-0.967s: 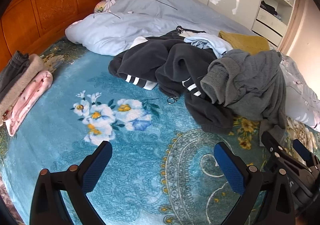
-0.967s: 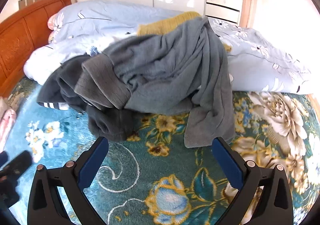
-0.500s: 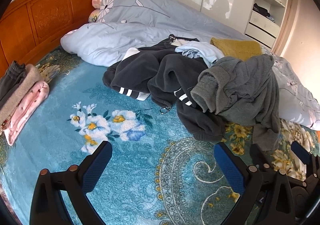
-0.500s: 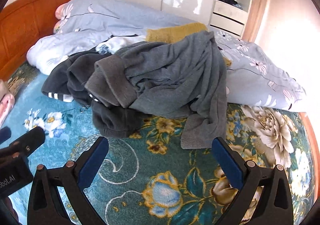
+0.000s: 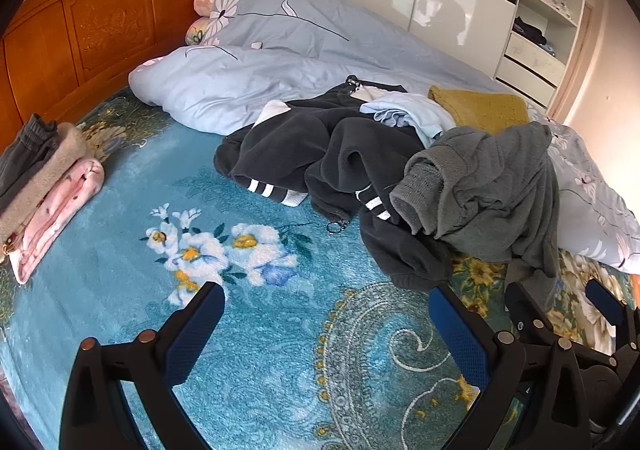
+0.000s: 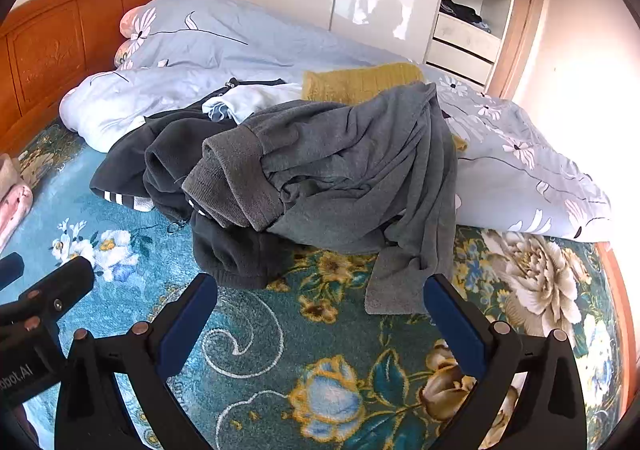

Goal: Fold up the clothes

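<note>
A heap of unfolded clothes lies on the bed: a grey sweater (image 5: 492, 190) (image 6: 344, 170) on top, a dark fleece jacket with white stripes (image 5: 320, 154) (image 6: 168, 170) under it, a pale blue garment (image 5: 408, 116) and a mustard knit (image 5: 480, 108) (image 6: 360, 82) behind. My left gripper (image 5: 326, 324) is open and empty, above the blanket short of the heap. My right gripper (image 6: 320, 314) is open and empty, just in front of the sweater's hanging edge. The right gripper also shows in the left wrist view (image 5: 560, 314).
A stack of folded clothes (image 5: 44, 186) sits at the left by the wooden headboard (image 5: 100, 30). A pale blue duvet (image 5: 280, 50) (image 6: 520, 170) lies behind the heap. The floral blue blanket (image 5: 200, 250) covers the bed. A wardrobe (image 6: 460, 30) stands behind.
Both grippers have drawn back and risen a little from the heap; the clothes look smaller and more of the room shows. Both stay open. The clothes have not moved.
</note>
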Motion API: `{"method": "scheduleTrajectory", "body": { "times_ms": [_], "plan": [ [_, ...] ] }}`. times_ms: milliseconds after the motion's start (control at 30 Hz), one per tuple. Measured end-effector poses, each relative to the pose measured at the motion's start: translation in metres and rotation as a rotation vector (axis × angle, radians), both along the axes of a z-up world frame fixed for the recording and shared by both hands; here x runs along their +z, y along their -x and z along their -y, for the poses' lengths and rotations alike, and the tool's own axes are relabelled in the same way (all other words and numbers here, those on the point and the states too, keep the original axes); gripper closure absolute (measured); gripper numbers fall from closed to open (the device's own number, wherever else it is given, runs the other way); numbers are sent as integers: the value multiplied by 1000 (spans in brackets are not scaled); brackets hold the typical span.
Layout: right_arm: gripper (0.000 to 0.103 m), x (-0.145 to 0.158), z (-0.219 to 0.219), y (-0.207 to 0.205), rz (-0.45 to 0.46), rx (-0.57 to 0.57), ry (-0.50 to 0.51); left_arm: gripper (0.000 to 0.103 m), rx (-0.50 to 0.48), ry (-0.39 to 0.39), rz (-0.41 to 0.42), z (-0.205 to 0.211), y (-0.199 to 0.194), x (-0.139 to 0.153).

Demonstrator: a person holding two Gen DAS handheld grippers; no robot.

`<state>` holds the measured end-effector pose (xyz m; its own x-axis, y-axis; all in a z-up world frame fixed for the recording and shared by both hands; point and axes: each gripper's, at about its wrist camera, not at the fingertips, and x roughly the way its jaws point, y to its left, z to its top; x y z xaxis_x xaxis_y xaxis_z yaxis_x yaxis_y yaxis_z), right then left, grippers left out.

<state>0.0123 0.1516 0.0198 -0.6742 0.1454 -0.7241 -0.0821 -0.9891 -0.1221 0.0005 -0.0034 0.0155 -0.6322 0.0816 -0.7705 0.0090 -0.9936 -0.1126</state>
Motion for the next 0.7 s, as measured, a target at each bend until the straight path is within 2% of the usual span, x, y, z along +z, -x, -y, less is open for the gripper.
{"method": "scheduleTrajectory", "body": {
  "times_ms": [700],
  "plan": [
    [0,1,12,3,26,48,2,0,4,-17,10,0,-1,-1]
  ]
}}
